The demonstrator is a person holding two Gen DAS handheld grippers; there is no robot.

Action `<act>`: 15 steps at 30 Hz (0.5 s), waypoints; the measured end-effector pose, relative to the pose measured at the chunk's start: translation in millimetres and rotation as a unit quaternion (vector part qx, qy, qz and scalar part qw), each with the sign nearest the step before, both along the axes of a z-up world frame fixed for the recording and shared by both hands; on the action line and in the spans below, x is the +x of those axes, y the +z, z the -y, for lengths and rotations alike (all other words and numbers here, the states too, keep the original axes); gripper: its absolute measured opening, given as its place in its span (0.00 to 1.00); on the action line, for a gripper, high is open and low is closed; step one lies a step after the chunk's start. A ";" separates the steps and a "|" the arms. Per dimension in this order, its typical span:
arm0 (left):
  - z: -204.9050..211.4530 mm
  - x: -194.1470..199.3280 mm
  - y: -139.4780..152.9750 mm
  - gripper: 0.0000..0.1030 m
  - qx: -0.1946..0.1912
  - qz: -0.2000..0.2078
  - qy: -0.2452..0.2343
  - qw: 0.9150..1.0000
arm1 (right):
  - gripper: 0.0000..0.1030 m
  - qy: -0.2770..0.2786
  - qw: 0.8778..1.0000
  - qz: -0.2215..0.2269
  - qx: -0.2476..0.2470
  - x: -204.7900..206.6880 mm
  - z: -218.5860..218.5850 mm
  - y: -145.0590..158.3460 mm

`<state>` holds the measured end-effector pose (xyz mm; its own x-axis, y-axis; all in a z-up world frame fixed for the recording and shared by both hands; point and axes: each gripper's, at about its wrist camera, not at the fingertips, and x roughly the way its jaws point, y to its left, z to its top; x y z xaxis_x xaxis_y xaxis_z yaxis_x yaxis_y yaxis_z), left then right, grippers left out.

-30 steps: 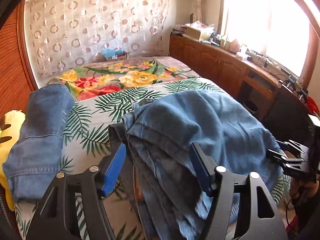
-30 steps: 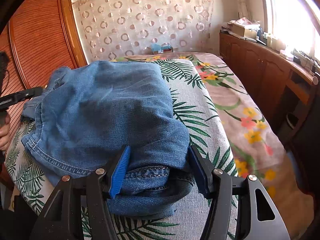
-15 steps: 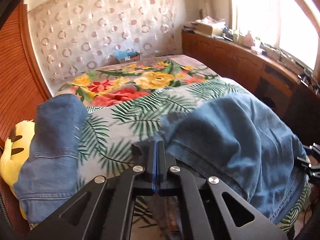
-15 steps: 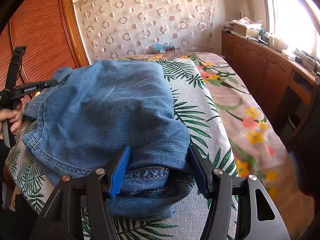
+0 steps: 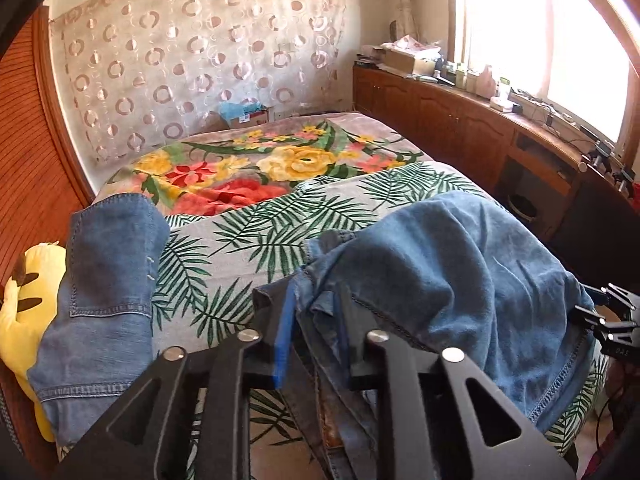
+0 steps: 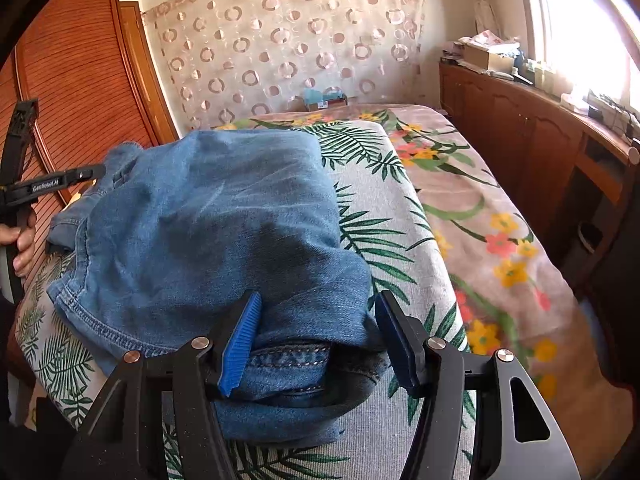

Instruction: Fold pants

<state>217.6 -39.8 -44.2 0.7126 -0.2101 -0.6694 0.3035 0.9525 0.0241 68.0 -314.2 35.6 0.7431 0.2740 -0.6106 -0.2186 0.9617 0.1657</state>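
Note:
Blue denim pants lie bunched on the palm-print bedspread. They also show in the right wrist view. My left gripper is partly open, its fingers on either side of a fold of denim at the pants' near edge. My right gripper is open and straddles the waistband end of the pants without pinching it. The left gripper shows at the left edge of the right wrist view. The right gripper shows at the right edge of the left wrist view.
A second folded denim piece lies at the bed's left edge over a yellow plush toy. A floral blanket covers the far bed. Wooden cabinets line the right wall. A wooden wardrobe stands at left.
My left gripper shut half a second ago beside the pants and has since reopened part way around a denim fold. The pants have shifted right in its view. My right gripper has stayed still.

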 end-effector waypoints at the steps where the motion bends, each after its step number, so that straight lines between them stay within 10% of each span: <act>1: 2.1 -0.2 -0.7 0.35 -0.001 0.000 -0.004 1.000 | 0.59 -0.002 1.000 -0.001 0.002 1.3 1.4 0.5; 4: 4.4 5.0 -3.2 0.53 -0.009 -0.008 -0.010 1.000 | 0.59 -0.004 1.000 -0.003 0.004 3.4 0.4 -0.2; 10: 14.1 18.3 -18.4 0.54 -0.017 -0.025 -0.019 0.999 | 0.59 -0.003 1.000 -0.004 0.000 5.2 -4.7 -2.1; 15: 19.8 27.6 -37.1 0.16 0.022 -0.045 -0.012 0.999 | 0.59 0.001 1.000 -0.005 0.004 7.8 -1.9 -2.8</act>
